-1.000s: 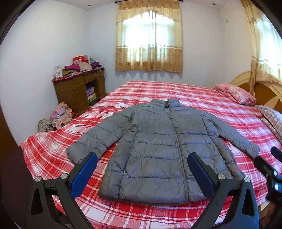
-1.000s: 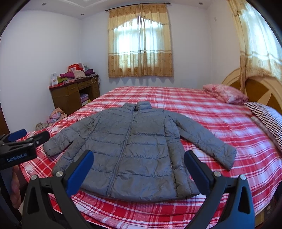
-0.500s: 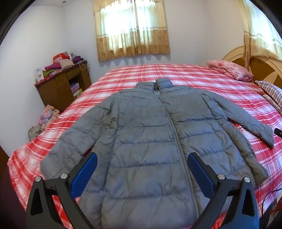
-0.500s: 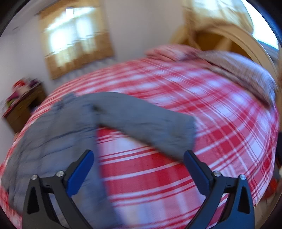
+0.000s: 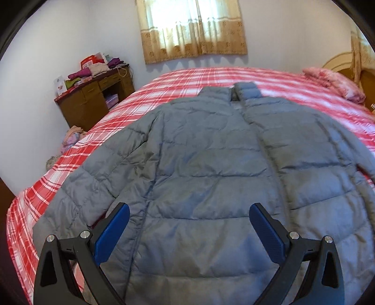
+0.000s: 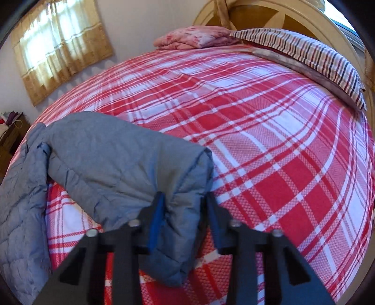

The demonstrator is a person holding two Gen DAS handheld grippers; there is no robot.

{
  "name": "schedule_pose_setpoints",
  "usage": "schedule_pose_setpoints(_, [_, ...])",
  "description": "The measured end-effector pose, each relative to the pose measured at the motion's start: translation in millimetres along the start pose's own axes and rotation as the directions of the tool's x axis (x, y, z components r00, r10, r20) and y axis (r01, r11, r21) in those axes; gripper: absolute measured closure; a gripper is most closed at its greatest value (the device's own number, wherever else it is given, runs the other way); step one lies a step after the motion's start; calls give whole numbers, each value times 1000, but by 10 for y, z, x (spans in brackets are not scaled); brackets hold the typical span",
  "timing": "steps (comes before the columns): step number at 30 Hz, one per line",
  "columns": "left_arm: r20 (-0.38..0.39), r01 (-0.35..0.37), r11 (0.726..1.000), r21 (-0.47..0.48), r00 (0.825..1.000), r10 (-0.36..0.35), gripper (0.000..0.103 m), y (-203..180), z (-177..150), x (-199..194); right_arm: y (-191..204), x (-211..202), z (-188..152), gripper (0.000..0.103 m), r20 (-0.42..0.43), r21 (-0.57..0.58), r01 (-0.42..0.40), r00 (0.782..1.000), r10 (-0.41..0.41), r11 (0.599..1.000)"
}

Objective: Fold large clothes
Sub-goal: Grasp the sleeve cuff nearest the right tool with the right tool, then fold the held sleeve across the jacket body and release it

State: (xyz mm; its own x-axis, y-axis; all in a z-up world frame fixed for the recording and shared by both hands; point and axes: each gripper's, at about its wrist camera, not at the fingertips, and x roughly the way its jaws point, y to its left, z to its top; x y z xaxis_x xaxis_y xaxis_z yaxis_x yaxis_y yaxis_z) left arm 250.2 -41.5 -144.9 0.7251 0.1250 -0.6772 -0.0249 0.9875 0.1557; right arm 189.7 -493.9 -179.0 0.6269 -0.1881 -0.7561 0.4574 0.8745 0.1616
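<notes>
The grey quilted puffer jacket (image 5: 211, 178) lies front up and spread flat on the bed with the red and white checked cover (image 6: 269, 145), its collar toward the curtained window (image 5: 192, 25). To the left of the bed stands a brown wooden desk (image 5: 93, 103) heaped with folded clothes, and more bundles lie on the floor below it. A pink flowered pillow (image 6: 196, 37) and a striped pillow (image 6: 311, 56) sit against the curved wooden headboard (image 6: 269, 16), well apart from the jacket.

The left gripper (image 5: 189, 224) hangs over the jacket's lower body with its blue pads wide apart and nothing between them. The right gripper (image 6: 184, 211) has just drawn its jaws in, and they now pinch the cuff end of the jacket's sleeve (image 6: 131, 164), cloth bunched between the pads.

Beyond that sleeve the cover is bare right across to the pillows. On the left, a strip of cover shows between the jacket's other sleeve and the bed's edge.

The jacket's hem is cut off below the left view. Its far right side blurs out at the frame's rim there.
</notes>
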Motion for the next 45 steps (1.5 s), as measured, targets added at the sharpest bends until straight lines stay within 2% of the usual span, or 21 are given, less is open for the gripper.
schedule_pose_setpoints(2, [-16,-15,1000,2,1000,15,1,43,-37,74,-75,16,13,84,2,7,-6,1000,6,1000])
schedule_pose_setpoints(6, [-50,-34,999,15,998,35,1,159,-169,217,-172,27,57,86,17,6,42,999,-42,999])
schedule_pose_setpoints(9, [-65,-20,1000,-7,998,19,1,281,-228,249,-150,30,88,86,17,-17,68,998,-68,998])
schedule_pose_setpoints(15, [-34,-2,1000,7,999,2,1,412,-16,185,47,2,400,90,55,-66,90,995,-87,994])
schedule_pose_setpoints(20, [8,4,1000,4,1000,-4,1,503,281,116,634,-188,759,91,140,-171,68,989,-44,983])
schedule_pose_setpoints(26, [52,21,999,-29,998,-19,1,585,479,102,1526,-289,886,93,184,-323,16,982,46,946])
schedule_pose_setpoints(31, [52,6,999,-42,999,-4,1,618,518,205,2366,-261,712,93,179,-466,-41,974,139,884])
schedule_pose_setpoints(33, [45,4,999,-48,999,-1,1,636,510,253,2747,-178,548,94,164,-530,-65,970,177,845])
schedule_pose_setpoints(36, [34,2,998,-55,999,-1,1,658,500,296,3105,-1,281,94,116,-589,-112,968,221,800])
schedule_pose_setpoints(40, [19,-4,999,-54,1000,5,1,695,483,313,3381,259,-26,92,51,-646,-152,969,241,748])
schedule_pose_setpoints(41, [17,-4,999,-51,1000,5,1,700,482,308,3377,292,-68,82,42,-648,-167,967,253,743])
schedule_pose_setpoints(42, [16,-6,999,-50,1000,7,1,699,491,300,3363,312,-92,55,31,-647,-178,965,259,742])
schedule_pose_setpoints(43, [17,-11,999,-52,1000,12,1,705,506,279,3306,303,-112,35,10,-635,-207,961,277,744])
schedule_pose_setpoints(45, [25,-17,998,-60,1000,18,1,702,541,232,3132,176,-106,32,4,-621,-245,949,316,745])
